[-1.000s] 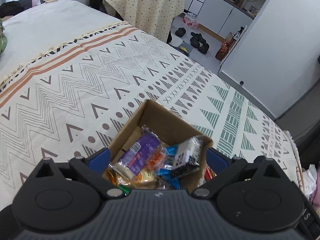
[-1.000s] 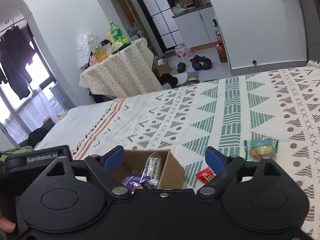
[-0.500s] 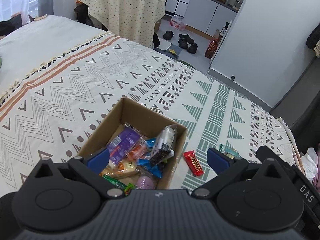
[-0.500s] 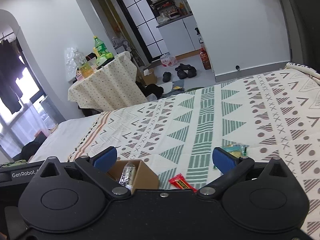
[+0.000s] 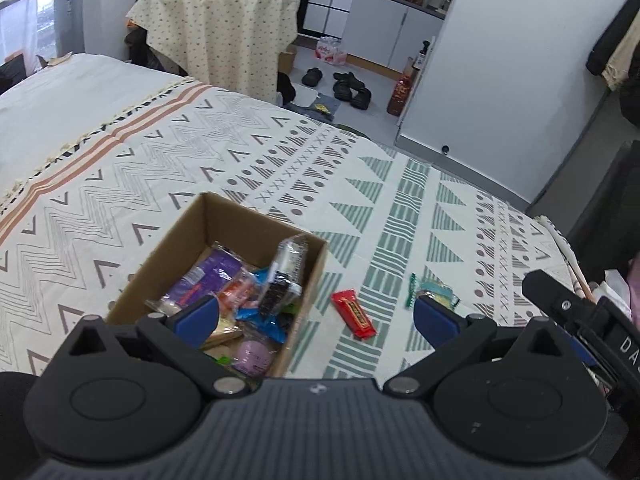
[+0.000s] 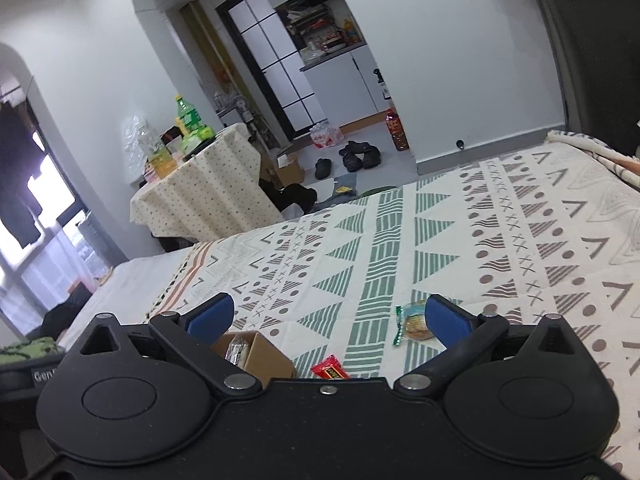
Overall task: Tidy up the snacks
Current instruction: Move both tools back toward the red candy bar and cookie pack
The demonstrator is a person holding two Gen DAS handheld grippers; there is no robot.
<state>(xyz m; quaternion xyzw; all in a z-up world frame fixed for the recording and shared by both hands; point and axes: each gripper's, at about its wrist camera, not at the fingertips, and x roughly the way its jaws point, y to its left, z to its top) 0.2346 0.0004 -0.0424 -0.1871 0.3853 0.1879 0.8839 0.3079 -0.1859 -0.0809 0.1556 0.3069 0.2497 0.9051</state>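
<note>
A cardboard box [image 5: 188,236] full of several wrapped snacks sits on the patterned bedspread [image 5: 120,168]; a corner of the cardboard box [image 6: 264,354] also shows in the right wrist view. Right of it lie a red snack bar [image 5: 354,314] and a green-edged cracker packet [image 5: 434,292]. My left gripper [image 5: 316,318] hangs open above the box's near right corner, nothing between its blue pads. My right gripper [image 6: 326,318] is open too, above the red snack bar [image 6: 330,368], and its right pad partly covers the cracker packet [image 6: 412,320].
A round table [image 5: 224,28] with a dotted cloth and bottles stands beyond the bed. Shoes [image 5: 348,84] and a red bottle [image 5: 402,92] lie on the floor by a white wall. A dark headboard [image 6: 600,52] rises at the right.
Both grippers have drawn back and to the right, away from the box. The black-and-white packet once between the left pads now lies in the box. The right jaws have widened.
</note>
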